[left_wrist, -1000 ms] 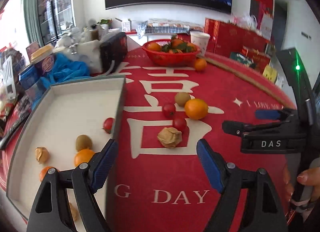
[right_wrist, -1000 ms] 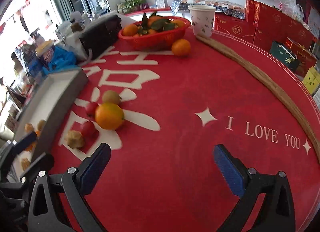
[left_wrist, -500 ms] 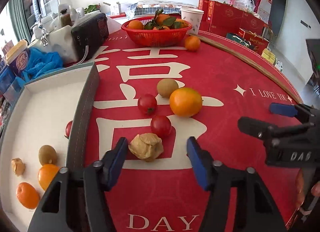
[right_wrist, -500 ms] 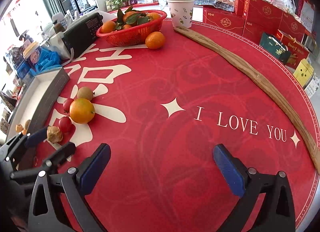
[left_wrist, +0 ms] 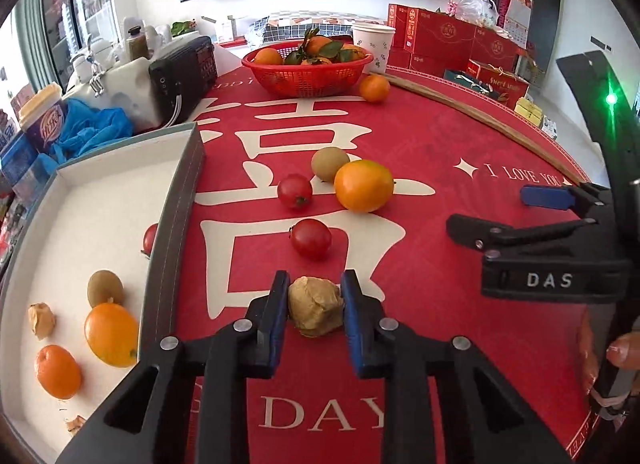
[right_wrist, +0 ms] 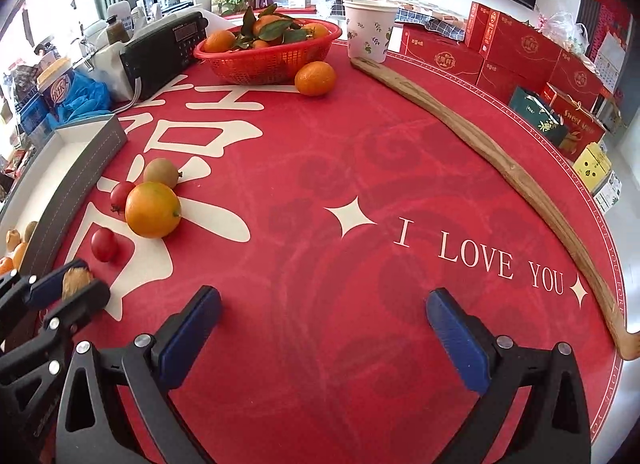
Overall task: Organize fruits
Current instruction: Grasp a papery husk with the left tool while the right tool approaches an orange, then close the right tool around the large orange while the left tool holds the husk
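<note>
Left tongs: my jaws are closing on the tan papery husk fruit; both blue pads look to be touching its sides, and it sits on the red worktop just ahead of me.
Right tongs: wide apart, nothing between them, hovering over bare cloth well away from the fruit.
Where it goes: I judge the grey-walled tray at my left, which already holds a kiwi, two oranges, another husk fruit and a tomato half hidden by the wall.
Risk, crushing: the husk looks thin and crumpled; if I squeeze on, I may flatten or tear it.
Risk, slipping: the pads grip near the fruit's back half, and the shape is lumpy; on lifting it could squirt forward out of my hold.
Risk, knocking neighbours: a red tomato lies just beyond the pad tips; a forward nudge would send it rolling toward the big orange.
Risk, tray wall: it stands near my left pad; carrying low, I could clip it and drop the fruit outside.
Risk, landing: fruits crowd the tray's near end; a careless drop could set them rolling.
Still loose: a second tomato, a kiwi, the big orange.
</note>
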The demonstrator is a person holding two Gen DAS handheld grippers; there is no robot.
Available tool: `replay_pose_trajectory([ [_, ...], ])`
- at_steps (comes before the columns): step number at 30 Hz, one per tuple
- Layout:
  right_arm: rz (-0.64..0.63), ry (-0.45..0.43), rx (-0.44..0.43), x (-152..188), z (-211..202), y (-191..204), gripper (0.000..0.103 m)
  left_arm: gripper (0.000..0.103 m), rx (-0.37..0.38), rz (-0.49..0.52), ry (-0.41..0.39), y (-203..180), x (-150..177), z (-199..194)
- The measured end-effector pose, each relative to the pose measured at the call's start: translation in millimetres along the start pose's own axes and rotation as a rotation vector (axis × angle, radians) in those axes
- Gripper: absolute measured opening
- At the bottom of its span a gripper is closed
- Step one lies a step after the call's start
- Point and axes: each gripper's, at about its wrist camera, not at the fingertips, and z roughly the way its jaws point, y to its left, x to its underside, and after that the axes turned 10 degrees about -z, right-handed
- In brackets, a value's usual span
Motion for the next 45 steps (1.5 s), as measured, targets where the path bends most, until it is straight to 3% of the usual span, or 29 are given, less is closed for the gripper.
replay_pose_trajectory([
  [9, -0.085, -0.033, -0.051, -8, 3, 34, 0.103, 0.029, -0.017, 0.003, -0.003, 1, 4, -3],
  [25, -0.188, -0.052, -0.116, -56, 33, 77, 0.103, 0.029, -0.014, -0.002, -0.003, 5, 7, -6],
  [26, -0.187, -0.053, -0.114, -57, 32, 77, 0.101, 0.029, -0.014, -0.003, -0.003, 5, 7, -6],
  [27, -0.189, -0.062, -0.113, -56, 31, 77, 0.093, 0.029, -0.015, -0.003, -0.003, 5, 7, -6],
  [30, -0.199, -0.096, -0.119, -57, 23, 80, 0.049, 0.029, -0.013, -0.003, -0.003, 6, 7, -6],
  [31, -0.207, -0.104, -0.123, -57, 21, 82, 0.042, 0.029, -0.012, -0.003, -0.003, 6, 8, -6],
  [45, -0.158, -0.126, -0.143, -27, 3, 66, 0.039, 0.029, -0.013, -0.004, -0.003, 6, 7, -6],
])
